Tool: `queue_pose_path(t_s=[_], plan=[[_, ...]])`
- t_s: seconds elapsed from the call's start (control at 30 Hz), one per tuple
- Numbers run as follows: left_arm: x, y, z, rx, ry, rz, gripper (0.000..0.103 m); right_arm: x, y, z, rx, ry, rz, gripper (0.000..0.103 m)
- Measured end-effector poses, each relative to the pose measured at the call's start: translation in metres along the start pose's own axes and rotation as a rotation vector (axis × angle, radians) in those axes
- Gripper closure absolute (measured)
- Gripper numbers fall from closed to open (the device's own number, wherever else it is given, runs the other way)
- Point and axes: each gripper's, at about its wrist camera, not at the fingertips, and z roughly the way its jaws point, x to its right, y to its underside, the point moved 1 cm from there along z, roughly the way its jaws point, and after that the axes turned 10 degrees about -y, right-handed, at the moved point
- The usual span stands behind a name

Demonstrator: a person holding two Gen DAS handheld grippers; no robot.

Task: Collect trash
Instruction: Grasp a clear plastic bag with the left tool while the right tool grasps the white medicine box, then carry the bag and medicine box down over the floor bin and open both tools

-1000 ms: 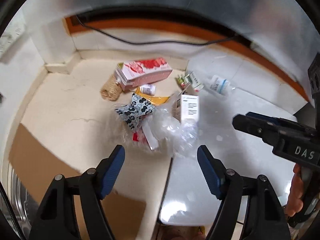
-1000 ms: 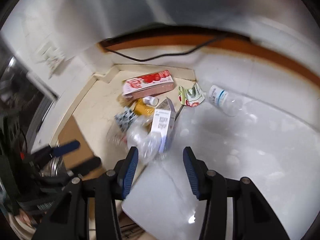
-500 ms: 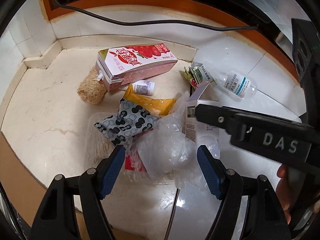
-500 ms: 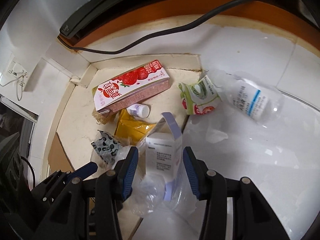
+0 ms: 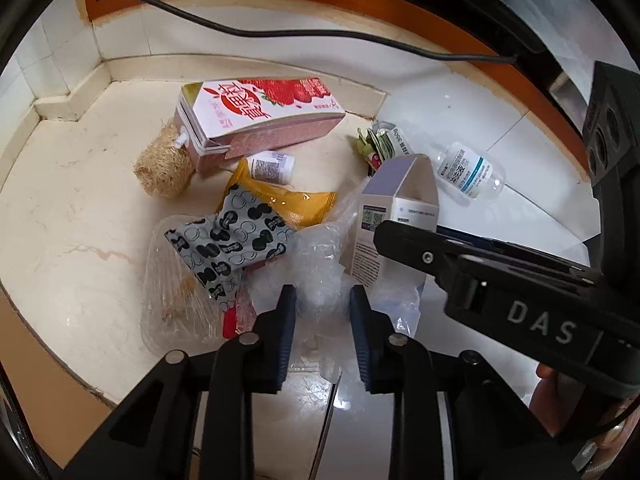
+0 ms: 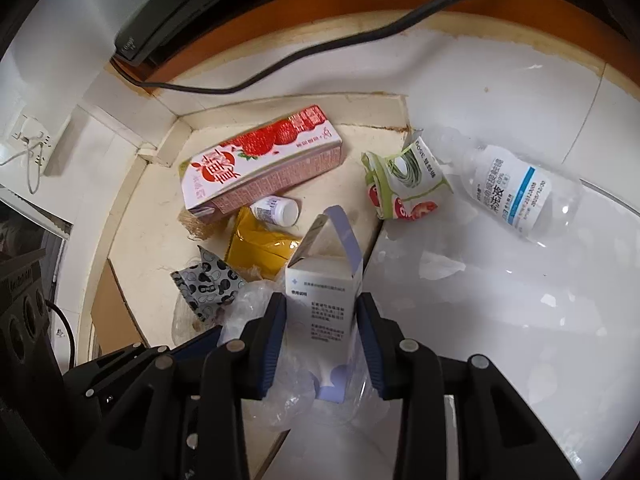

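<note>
Trash heaped in a floor corner where cream tile meets white tile; strawberry carton (image 5: 256, 116) lying on its side nearest the wall, small white bottle (image 5: 271, 166) just in front of it, yellow packet (image 5: 292, 204) and patterned wrapper (image 5: 232, 248) below. Left gripper (image 5: 323, 300) down over the crumpled clear plastic (image 5: 316, 268); jaws just closed in, pads pinching a fold of that plastic. Right gripper (image 6: 322, 312) astride the white box (image 6: 324, 300), flap open at the top; jaws just narrowed, both pads against the box sides. Clear labelled bottle (image 6: 516, 192) and green-and-white wrapper (image 6: 404, 184) lying apart on the white tile. Black cable (image 6: 320, 56) along the skirting.
</note>
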Motion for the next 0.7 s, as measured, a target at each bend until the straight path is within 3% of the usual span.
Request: queue_pose_path(t_s=[0.47, 0.7], plan=[[-0.001, 0.007, -0.08, 0.121, 0.008, -0.037, 0.082, -0.009, 0.007, -0.075, 0.107, -0.119, -0.015, 0.067], [0.017, 0.042, -0.147, 0.22, 0.004, -0.018, 0.082, -0.018, 0.036, -0.134, 0.14, -0.168, -0.077, 0.067]])
